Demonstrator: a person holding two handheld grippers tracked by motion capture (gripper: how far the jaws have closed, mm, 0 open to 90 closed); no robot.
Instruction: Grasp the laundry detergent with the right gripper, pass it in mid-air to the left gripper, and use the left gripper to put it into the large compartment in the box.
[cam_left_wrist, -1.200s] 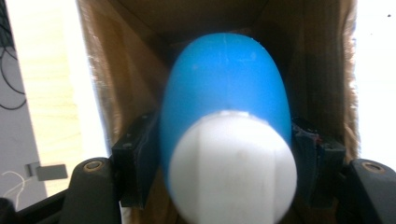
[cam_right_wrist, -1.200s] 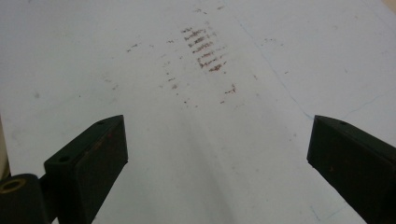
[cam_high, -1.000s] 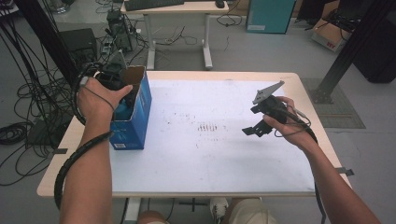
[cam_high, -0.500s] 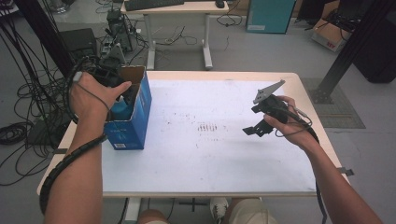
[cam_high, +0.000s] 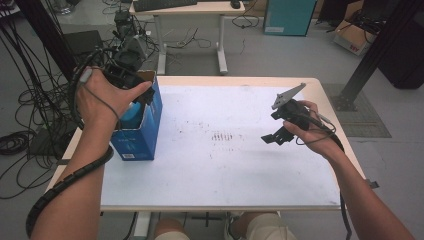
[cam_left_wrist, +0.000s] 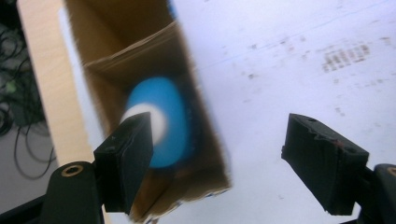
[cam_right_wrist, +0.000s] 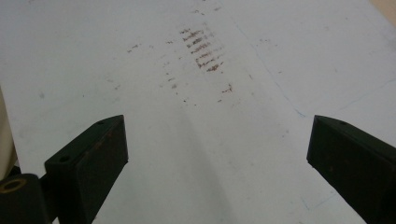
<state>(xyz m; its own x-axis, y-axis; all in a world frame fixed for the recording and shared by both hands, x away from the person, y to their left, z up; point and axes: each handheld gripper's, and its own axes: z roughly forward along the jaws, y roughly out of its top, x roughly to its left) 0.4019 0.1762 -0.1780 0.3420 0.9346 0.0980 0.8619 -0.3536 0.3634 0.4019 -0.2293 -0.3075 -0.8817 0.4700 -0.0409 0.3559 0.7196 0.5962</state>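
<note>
blue box (cam_high: 137, 132), blurred, apparently blue-white object (cam_left_wrist: 161, 121) inside

- table (cam_high: 345, 145): light wood top, white sheet (cam_high: 225, 170) covers most of it, wood edge showing at sides
- sheet has dark smudge marks (cam_high: 222, 136) approx mid
- blue cardboard box (cam_high: 145, 135) stands on left part, top open, blue obj w/ white end (cam_left_wrist: 161, 121) inside
- rest of the sheet bare
</note>
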